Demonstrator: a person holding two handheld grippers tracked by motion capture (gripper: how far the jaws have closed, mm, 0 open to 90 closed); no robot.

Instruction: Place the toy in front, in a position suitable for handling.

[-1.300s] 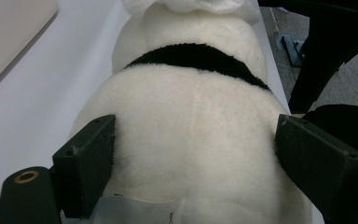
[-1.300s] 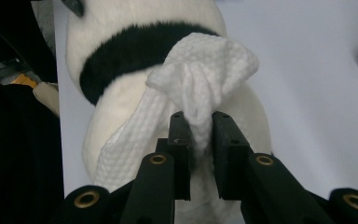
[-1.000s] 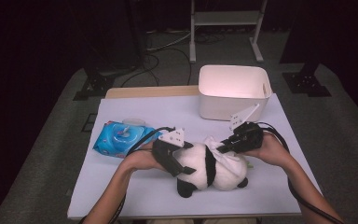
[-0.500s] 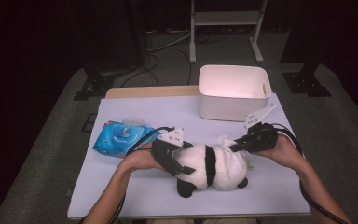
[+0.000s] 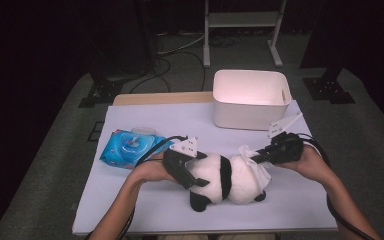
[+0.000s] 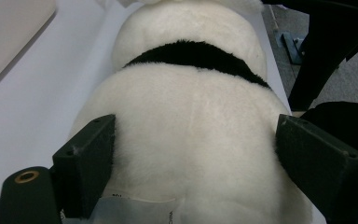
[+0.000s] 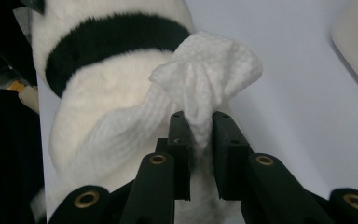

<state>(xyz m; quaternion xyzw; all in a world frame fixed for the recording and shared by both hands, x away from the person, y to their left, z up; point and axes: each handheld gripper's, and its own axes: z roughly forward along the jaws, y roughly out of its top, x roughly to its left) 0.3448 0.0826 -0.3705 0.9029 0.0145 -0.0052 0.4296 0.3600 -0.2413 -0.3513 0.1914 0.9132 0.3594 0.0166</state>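
A black-and-white panda plush [image 5: 225,177] lies on its side on the white table cover, near the front. My left gripper [image 5: 190,172] is shut on the plush's left end. In the left gripper view its jaws press into the white fur [image 6: 191,93] from both sides. My right gripper [image 5: 259,157] is at the plush's right end, shut on a bunched white wipe [image 5: 247,152]. In the right gripper view the wipe [image 7: 209,74] sticks up from between the jaws of the right gripper [image 7: 198,121] and rests against the panda [image 7: 112,93].
A white bin [image 5: 250,100] stands at the back right, just behind my right hand. A blue pack of wipes [image 5: 130,147] lies to the left of my left hand. A wooden board edge [image 5: 160,98] shows behind the cover.
My right gripper has slid to the right along the panda's body with the wipe in it. The left gripper and the panda have stayed put.
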